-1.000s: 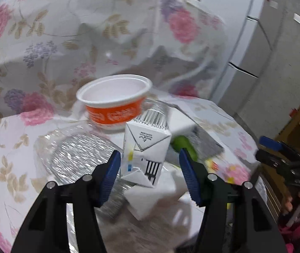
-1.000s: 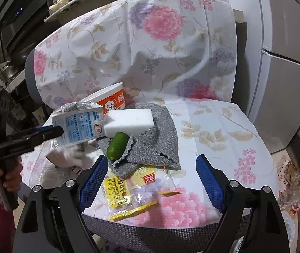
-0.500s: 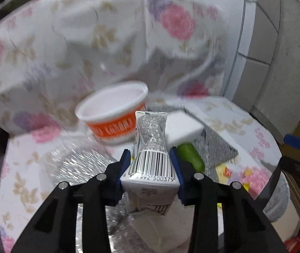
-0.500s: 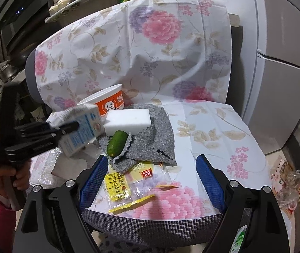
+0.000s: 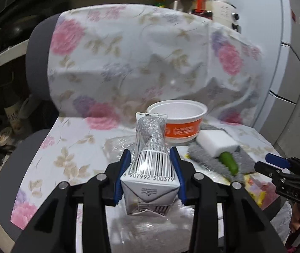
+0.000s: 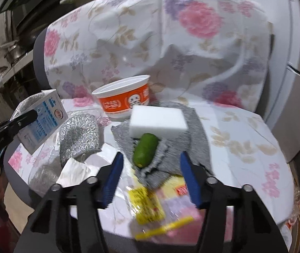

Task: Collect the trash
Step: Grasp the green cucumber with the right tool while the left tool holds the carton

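Note:
A crushed white milk carton [image 5: 150, 168] with a barcode is held off the seat, and my left gripper [image 5: 150, 154] is shut on its sides. The right wrist view shows that carton [image 6: 42, 118] at the far left. My right gripper [image 6: 151, 158] hangs over the front of the seat with its jaws closing. Nothing is touched by its pads. A green cucumber piece [image 6: 145, 149] lies just ahead between the fingertips, on a grey cloth [image 6: 192, 139]. Yellow wrappers [image 6: 147, 206] in clear plastic lie under the gripper.
All of this lies on a chair with a floral cover [image 6: 245, 143]. An orange instant-noodle bowl [image 6: 124, 99] stands at the back, with a white sponge [image 6: 157, 124] before it. A silver scouring pad [image 6: 79, 132] and crumpled white paper [image 6: 74, 170] lie to the left. A fridge stands to the right.
My left gripper closed on the carton, lifted it and drew back to the left. My right gripper's jaws narrowed and it moved in closer over the cucumber and wrappers.

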The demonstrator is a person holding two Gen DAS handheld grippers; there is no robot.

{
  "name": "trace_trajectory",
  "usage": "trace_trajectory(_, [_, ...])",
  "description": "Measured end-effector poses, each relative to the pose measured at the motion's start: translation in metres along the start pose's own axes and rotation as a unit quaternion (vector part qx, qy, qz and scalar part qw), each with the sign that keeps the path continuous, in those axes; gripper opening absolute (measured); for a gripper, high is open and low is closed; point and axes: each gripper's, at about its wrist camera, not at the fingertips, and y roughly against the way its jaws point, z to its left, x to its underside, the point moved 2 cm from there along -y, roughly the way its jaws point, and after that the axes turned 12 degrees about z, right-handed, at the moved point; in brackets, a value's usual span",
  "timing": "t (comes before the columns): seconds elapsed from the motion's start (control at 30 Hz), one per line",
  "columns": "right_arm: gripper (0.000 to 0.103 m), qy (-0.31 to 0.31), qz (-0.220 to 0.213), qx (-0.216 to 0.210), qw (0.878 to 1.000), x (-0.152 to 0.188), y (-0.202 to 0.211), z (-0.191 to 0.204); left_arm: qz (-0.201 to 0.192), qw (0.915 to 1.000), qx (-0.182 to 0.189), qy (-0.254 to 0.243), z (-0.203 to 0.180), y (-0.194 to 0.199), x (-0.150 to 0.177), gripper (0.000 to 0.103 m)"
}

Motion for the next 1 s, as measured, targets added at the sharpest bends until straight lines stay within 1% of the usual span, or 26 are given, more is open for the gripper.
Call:
trace_trajectory(0.07, [0.047, 0.007, 0.009, 0.004, 1.0, -0.005, -0.014, 0.007, 0.002, 1.0, 0.0, 0.004, 0.006, -0.004, 0.001, 0.037])
trace_trajectory(0.13, [0.045, 0.012, 0.019, 0.01, 1.0, -0.01, -0.028, 0.012, 0.003, 1.0, 0.001, 0.008, 0.01, -0.008, 0.001, 0.037])
trace_trajectory(0.23, [0.033, 0.005, 0.034, 0.02, 0.999, -0.017, -0.048, 0.013, 0.006, 0.9999, 0.003, 0.012, 0.015, -0.012, 0.002, 0.037])
trace_trajectory(0.27, [0.032, 0.001, 0.04, 0.023, 0.999, -0.019, -0.053, 0.012, 0.007, 0.9999, 0.004, 0.012, 0.017, -0.013, 0.002, 0.037])
trace_trajectory(0.37, [0.033, -0.008, 0.054, 0.02, 0.998, -0.022, -0.068, 0.01, 0.01, 0.9998, 0.009, 0.016, 0.021, -0.017, 0.003, 0.037])
trace_trajectory(0.47, [0.039, -0.003, 0.06, 0.031, 0.998, -0.023, -0.076, 0.013, 0.01, 0.9997, 0.011, 0.017, 0.02, -0.017, 0.003, 0.037])
trace_trajectory(0.5, [0.04, -0.004, 0.066, 0.037, 0.997, -0.023, -0.08, 0.013, 0.01, 0.9997, 0.012, 0.017, 0.02, -0.017, 0.003, 0.037])
trace_trajectory(0.57, [0.039, -0.008, 0.079, 0.043, 0.996, -0.023, -0.088, 0.013, 0.009, 0.9996, 0.015, 0.02, 0.019, -0.017, 0.003, 0.037])
trace_trajectory(0.6, [0.036, -0.011, 0.083, 0.043, 0.996, -0.023, -0.09, 0.012, 0.01, 0.9996, 0.015, 0.02, 0.019, -0.017, 0.003, 0.037])
trace_trajectory(0.63, [0.034, -0.017, 0.082, 0.043, 0.996, -0.022, -0.091, 0.011, 0.009, 0.9996, 0.016, 0.02, 0.019, -0.016, 0.002, 0.037])
trace_trajectory(0.7, [0.033, -0.024, 0.059, 0.036, 0.997, -0.023, -0.079, 0.01, 0.008, 0.9995, 0.017, 0.024, 0.02, -0.014, 0.001, 0.037])
trace_trajectory(0.8, [0.033, -0.019, 0.024, 0.019, 0.999, -0.025, -0.057, 0.011, -0.01, 0.9991, 0.028, 0.03, 0.019, 0.0, 0.0, 0.037])
trace_trajectory(0.83, [0.033, -0.018, 0.018, 0.016, 1.0, -0.027, -0.051, 0.011, -0.021, 0.9987, 0.035, 0.032, 0.018, 0.008, -0.002, 0.037])
trace_trajectory(1.0, [0.033, -0.023, -0.009, -0.004, 1.0, -0.029, -0.02, 0.005, -0.048, 0.9974, 0.047, 0.026, 0.003, 0.035, -0.005, 0.037])
